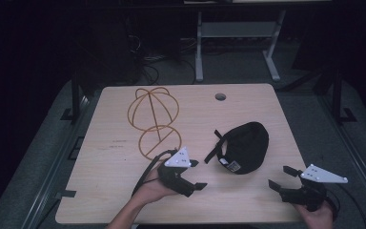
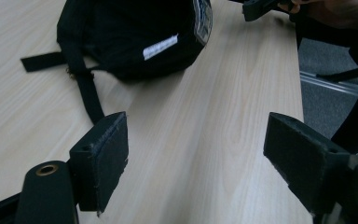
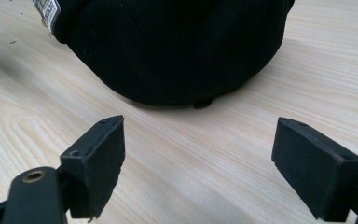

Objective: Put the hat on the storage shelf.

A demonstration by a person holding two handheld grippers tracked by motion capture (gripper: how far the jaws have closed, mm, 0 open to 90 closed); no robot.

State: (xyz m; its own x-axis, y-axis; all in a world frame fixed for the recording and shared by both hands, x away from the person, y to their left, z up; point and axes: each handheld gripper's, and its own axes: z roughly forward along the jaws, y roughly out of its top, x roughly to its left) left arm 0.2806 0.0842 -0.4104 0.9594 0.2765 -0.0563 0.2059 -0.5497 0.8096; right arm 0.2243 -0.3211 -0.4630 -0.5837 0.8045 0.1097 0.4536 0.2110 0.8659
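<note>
On the table [image 1: 124,191] we are holding the left gripper [image 1: 196,174] and right gripper [image 1: 281,177] with jaws apart beside a black cap [image 1: 245,145], probably soft and light, best pinched at its rim.

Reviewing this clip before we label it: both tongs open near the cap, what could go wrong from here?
1. The cap is soft and lies upside down; open left tongs may pinch just the loose strap and drag it rather than lift it.
2. Right tongs face the rounded crown; fabric could slip out of a shallow grip.
3. The wire stand looks light and sits close behind the left hand; a bump might tip it.
</note>
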